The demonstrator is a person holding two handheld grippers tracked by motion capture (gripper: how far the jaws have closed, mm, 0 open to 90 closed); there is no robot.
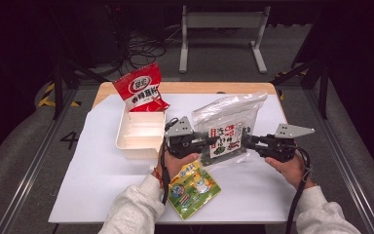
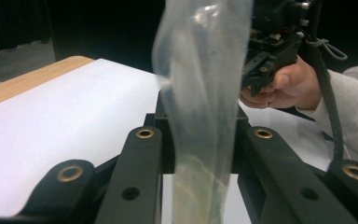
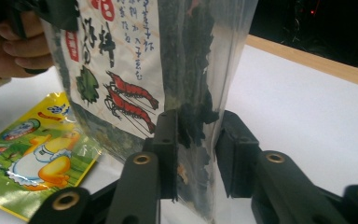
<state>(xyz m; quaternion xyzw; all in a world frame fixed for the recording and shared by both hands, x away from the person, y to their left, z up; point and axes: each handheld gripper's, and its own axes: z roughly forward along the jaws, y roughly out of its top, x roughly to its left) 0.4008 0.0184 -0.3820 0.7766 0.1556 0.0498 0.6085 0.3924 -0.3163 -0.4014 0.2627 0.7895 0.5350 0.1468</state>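
A clear seaweed bag (image 1: 226, 131) stands upright between the left gripper (image 1: 213, 141) and right gripper (image 1: 247, 142), each pinching one edge.

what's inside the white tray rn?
The white tray looks empty: bare dividers and compartments. The red snack bag leans on its far rim, hiding that far corner.

High view: overhead, person's side, facing forward-down over white table (image 1: 102, 170). Left gripper view: close, along own jaws, facing right hand (image 2: 284, 86). Right gripper view: close, facing opposite way. All share clear seaweed bag (image 1: 226, 129).
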